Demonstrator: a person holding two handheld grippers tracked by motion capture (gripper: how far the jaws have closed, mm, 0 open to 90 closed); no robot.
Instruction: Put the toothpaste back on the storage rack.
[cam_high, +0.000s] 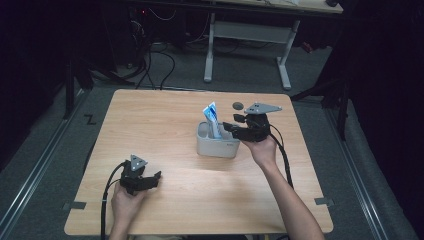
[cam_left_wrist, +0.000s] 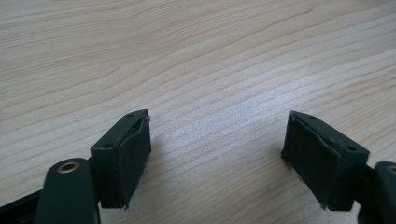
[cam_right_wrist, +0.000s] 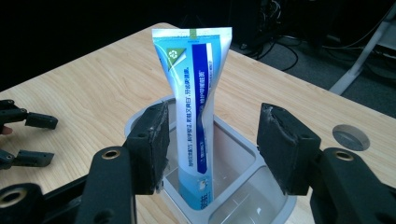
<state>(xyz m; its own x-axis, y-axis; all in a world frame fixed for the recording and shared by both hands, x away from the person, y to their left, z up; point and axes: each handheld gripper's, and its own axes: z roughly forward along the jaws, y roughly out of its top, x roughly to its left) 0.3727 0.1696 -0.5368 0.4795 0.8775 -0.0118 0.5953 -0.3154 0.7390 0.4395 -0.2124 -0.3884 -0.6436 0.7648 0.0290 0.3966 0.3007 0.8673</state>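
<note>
**Tube standing in the holder, right tool open beside it**

Nearest the lens in the right gripper view are the right tool's (cam_right_wrist: 212, 151) two black jaws, standing wide apart with nothing pressed between their pads. The toothpaste tube (cam_right_wrist: 198, 116) rises in the gap beyond them, untouched by either pad. In the high view the same tool (cam_high: 239, 127) sits just at the right-hand side of the grey holder (cam_high: 216, 148), near the middle of the worktop (cam_high: 150, 120).

The holder is a grey, rounded-corner tub with more than one compartment. The tube stands in the one nearer the left tool, leaning a little, its crimped flat end up and its lower end down in the well. The compartment nearer the camera in the right gripper view looks empty (its floor is only partly seen).

My reading is that the tube is already seated and the grip is off it. The next move would call for drawing the right tool clear without knocking the leaning tube.

The left tool (cam_high: 142, 181) rests low over bare wood near the front left, well apart from the holder, its jaws spread and empty.
</note>
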